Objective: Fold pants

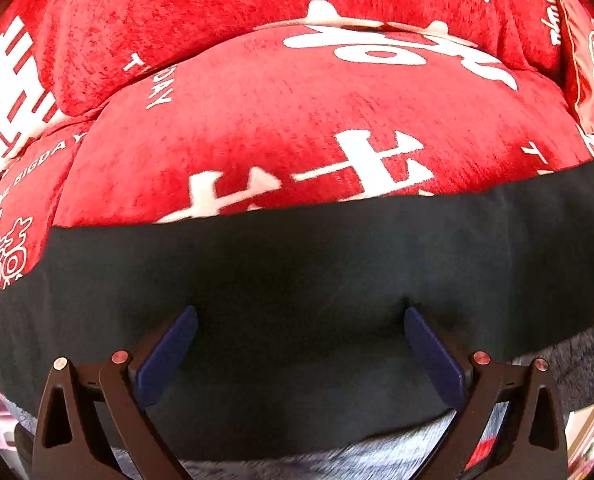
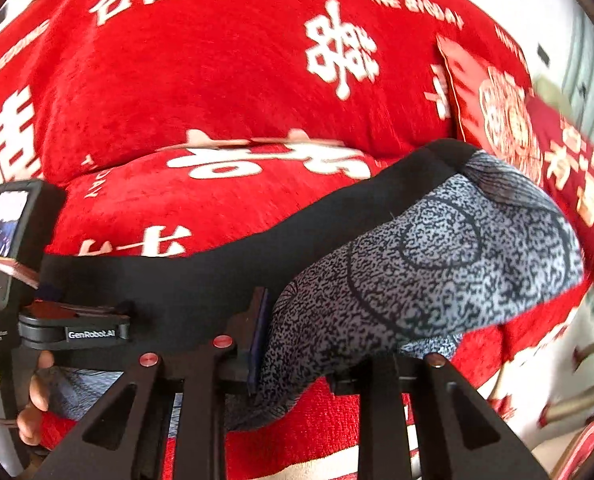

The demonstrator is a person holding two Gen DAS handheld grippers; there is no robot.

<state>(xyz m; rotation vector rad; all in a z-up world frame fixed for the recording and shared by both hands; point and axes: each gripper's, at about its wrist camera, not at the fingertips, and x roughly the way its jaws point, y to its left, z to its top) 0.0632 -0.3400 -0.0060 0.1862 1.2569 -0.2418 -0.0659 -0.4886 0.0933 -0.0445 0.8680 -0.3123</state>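
Pants [image 2: 437, 264] lie across red cushion [image 1: 257, 120], black waistband [image 1: 297, 264] beyond both tongs. Left tongs [image 1: 301, 320] apart, tips on band, pinning it as anchor. Right tongs [image 2: 293, 340] clamped on speckled grey leg, raised to carry fold over.

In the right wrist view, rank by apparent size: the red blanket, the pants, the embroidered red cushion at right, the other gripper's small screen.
1. Red blanket: fills most of the frame.
2. Pants: held close to the lens, so enlarged.
3. Embroidered cushion: partly hidden and cut off.
4. Screen.
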